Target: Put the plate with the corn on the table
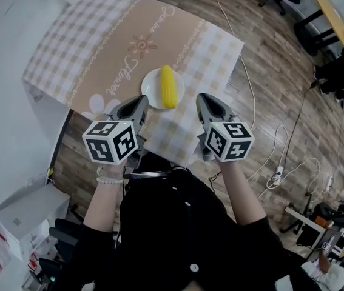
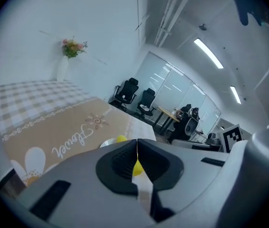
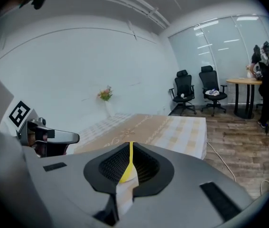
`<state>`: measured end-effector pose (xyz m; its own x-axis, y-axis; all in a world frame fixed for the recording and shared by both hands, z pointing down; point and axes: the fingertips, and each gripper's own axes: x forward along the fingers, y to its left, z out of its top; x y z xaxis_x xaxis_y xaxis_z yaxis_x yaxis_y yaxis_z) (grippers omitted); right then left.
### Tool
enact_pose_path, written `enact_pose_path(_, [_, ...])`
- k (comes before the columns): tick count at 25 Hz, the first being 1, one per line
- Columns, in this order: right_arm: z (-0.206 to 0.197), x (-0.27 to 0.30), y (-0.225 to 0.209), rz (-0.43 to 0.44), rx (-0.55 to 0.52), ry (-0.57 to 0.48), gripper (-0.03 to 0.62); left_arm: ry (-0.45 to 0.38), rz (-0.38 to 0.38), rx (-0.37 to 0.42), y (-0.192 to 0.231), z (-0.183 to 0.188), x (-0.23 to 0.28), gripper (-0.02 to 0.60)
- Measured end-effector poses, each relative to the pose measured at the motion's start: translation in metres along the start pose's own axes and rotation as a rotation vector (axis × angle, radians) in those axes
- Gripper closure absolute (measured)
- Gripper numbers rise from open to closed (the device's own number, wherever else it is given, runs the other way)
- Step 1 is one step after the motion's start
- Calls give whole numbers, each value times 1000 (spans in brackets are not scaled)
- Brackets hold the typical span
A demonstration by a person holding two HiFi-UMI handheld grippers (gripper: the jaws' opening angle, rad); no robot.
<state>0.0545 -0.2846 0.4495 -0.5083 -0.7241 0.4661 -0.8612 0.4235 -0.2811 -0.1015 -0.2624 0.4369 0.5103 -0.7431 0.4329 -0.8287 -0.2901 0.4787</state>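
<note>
Plate (image 1: pixel 152 91) with corn (image 1: pixel 168 85) sits on the counter (image 1: pixel 111 47), just ahead of and between left gripper (image 1: pixel 140 102) and right gripper (image 1: pixel 204 99). Both are closed and empty, held clear, probably because placement looks done.

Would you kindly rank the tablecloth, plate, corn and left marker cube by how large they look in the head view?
Tablecloth: largest by far.
Left marker cube and plate: look about alike; the cube is nearer the camera, so I leave them unranked.
Corn: smallest, narrower than the plate it lies on.
</note>
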Motion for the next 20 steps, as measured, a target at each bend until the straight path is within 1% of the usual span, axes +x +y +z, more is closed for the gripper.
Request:
enact_pose_path(7, [32,-29,25,49,-107,-79,542,-80,-18,97,-31,25,-22,566])
enact_pose_path(13, [56,-50,41,86,-142,-147,543,-136,-12,171,-48,38,-41,568])
enact_pose_path(17, [67,-60,48,97,-170,-178,545,-165,-20,206,-58,47,-50,568])
enact_pose_path(20, [76,-68,56,109,-172,-202,546,-174,-11,283,-68,52,-55,568])
